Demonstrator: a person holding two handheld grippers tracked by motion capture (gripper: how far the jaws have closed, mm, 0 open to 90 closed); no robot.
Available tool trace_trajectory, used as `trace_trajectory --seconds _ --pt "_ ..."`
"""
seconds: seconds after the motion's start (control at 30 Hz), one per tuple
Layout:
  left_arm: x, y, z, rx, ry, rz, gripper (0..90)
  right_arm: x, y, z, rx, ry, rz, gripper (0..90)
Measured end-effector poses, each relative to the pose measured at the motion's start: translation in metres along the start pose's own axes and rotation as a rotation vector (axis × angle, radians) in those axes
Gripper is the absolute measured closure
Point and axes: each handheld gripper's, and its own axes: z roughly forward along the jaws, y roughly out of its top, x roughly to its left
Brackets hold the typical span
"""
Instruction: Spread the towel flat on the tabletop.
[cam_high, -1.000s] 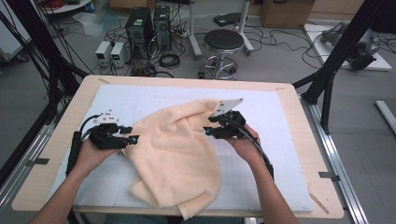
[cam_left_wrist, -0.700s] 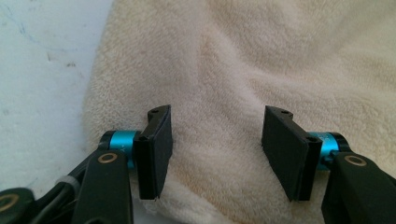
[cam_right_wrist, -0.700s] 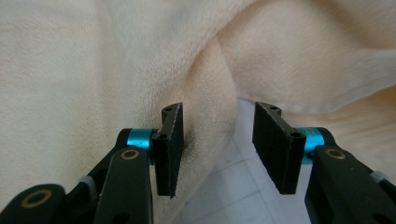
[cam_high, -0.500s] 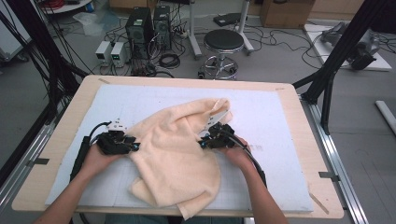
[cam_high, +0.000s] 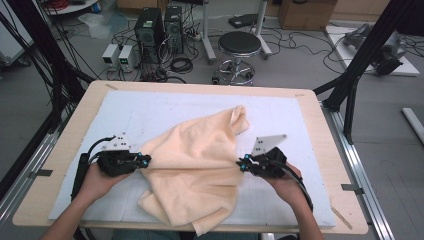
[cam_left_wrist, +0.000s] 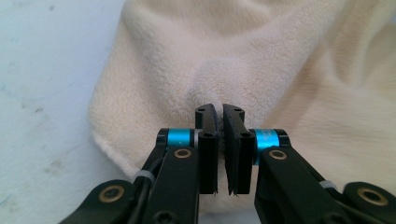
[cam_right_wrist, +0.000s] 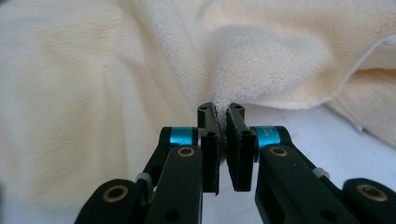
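Rumpled fleecy cream towel (cam_high: 197, 160)

Towel (cam_high: 195, 165) pale peach, plain; mat (cam_high: 150, 107) white; table (cam_high: 320, 125) light wood

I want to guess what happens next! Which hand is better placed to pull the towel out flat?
Probably the right gripper: it pinches the towel beside open mat. The left gripper grips too, but with less room.
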Motion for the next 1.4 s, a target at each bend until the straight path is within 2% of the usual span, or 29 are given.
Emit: trace_trajectory --seconds 0.07,0.1,0.2,0.23,0.3,0.37,0.4,0.43,0.47,0.5,0.57,0.6,0.67,0.7,0.73,0.77,0.83,0.87,0.9,0.93,1.0,1.07,1.1,1.13,1.23,1.27,1.3,1.33,1.4 --pt "-0.013 0.003 -0.006 -0.011 -0.024 0.021 84.4 0.015 -0.006 -0.012 0.005 0.005 0.005 85.4" --pt "-0.028 0.003 -0.010 -0.012 -0.048 0.046 84.5 0.024 -0.010 -0.017 0.014 0.020 0.004 85.4" --pt "-0.035 0.001 -0.013 -0.004 -0.072 0.066 83.0 0.040 -0.018 -0.022 0.062 0.060 -0.010 79.9" --pt "-0.038 0.001 -0.014 -0.008 -0.084 0.069 79.4 0.044 -0.020 -0.024 0.069 0.045 -0.013 73.9" --pt "-0.036 0.004 -0.017 -0.033 -0.091 0.073 71.0 0.044 -0.020 -0.031 0.043 0.030 -0.007 69.9" --pt "-0.033 0.007 -0.016 -0.040 -0.086 0.072 68.2 0.040 -0.019 -0.034 0.018 0.015 0.002 68.2" --pt "-0.027 0.011 -0.014 -0.049 -0.083 0.065 63.6 0.027 -0.013 -0.034 -0.024 -0.004 0.034 65.3" --pt "-0.024 0.014 -0.012 -0.053 -0.081 0.066 63.6 0.027 -0.013 -0.034 -0.024 -0.004 0.034 65.3" --pt "-0.018 0.018 -0.008 -0.072 -0.070 0.055 60.8 0.012 -0.007 -0.023 -0.021 -0.002 0.053 64.0" --pt "-0.015 0.020 -0.006 -0.076 -0.061 0.051 60.8 0.012 -0.007 -0.023 -0.021 -0.002 0.053 64.0" --pt "0.000 0.025 0.004 -0.101 -0.034 0.022 59.7 0.000 -0.001 -0.005 -0.006 -0.011 0.049 62.3" --pt "0.005 0.026 0.008 -0.100 -0.026 0.019 57.7 -0.012 0.003 0.014 0.019 -0.018 0.035 60.5" --pt "0.023 0.031 0.024 -0.098 0.009 -0.013 57.7 -0.024 0.004 0.032 0.036 -0.028 0.042 59.3" --pt "0.023 0.031 0.024 -0.098 0.009 -0.013 57.7 -0.028 0.004 0.037 0.043 -0.038 0.061 57.2" --pt "0.030 0.032 0.030 -0.088 0.007 -0.024 57.7 -0.033 0.003 0.044 0.052 -0.057 0.079 55.5" --pt "0.041 0.031 0.043 -0.063 0.033 -0.052 57.7 -0.038 0.001 0.049 0.062 -0.075 0.088 55.5" --pt "0.046 0.030 0.049 -0.053 0.041 -0.071 57.7 -0.046 -0.003 0.056 0.079 -0.093 0.122 55.4" --pt "0.054 0.025 0.061 -0.011 0.063 -0.099 57.7 -0.050 -0.006 0.059 0.088 -0.096 0.131 56.2" --pt "0.057 0.022 0.066 0.015 0.064 -0.099 57.2 -0.054 -0.009 0.062 0.097 -0.088 0.148 57.5" --pt "0.059 0.020 0.071 0.046 0.065 -0.102 55.8 -0.057 -0.012 0.064 0.110 -0.081 0.160 59.1" --pt "0.059 0.017 0.076 0.068 0.063 -0.099 55.5 -0.062 -0.018 0.068 0.145 -0.072 0.178 62.2" --pt "0.057 0.015 0.080 0.092 0.051 -0.089 57.1 -0.066 -0.022 0.069 0.136 -0.055 0.204 64.3" --pt "0.057 0.015 0.080 0.092 0.051 -0.089 61.8 -0.066 -0.022 0.069 0.136 -0.055 0.201 66.1" --pt "0.056 0.014 0.083 0.124 0.040 -0.081 65.7 -0.065 -0.022 0.069 0.137 -0.057 0.197 66.6" --pt "0.051 0.015 0.084 0.137 0.066 -0.068 78.0 -0.066 -0.023 0.069 0.132 -0.052 0.207 67.6" --pt "0.048 0.015 0.084 0.150 0.061 -0.056 82.2 -0.068 -0.025 0.069 0.122 -0.041 0.228 72.4" --pt "0.048 0.015 0.084 0.150 0.061 -0.056 84.2 -0.068 -0.025 0.069 0.122 -0.041 0.228 72.4" --pt "0.047 0.016 0.083 0.155 0.064 -0.054 85.1 -0.068 -0.025 0.068 0.119 -0.028 0.232 79.8" --pt "0.044 0.016 0.081 0.169 0.064 -0.041 85.5 -0.068 -0.025 0.069 0.124 -0.017 0.231 83.3"
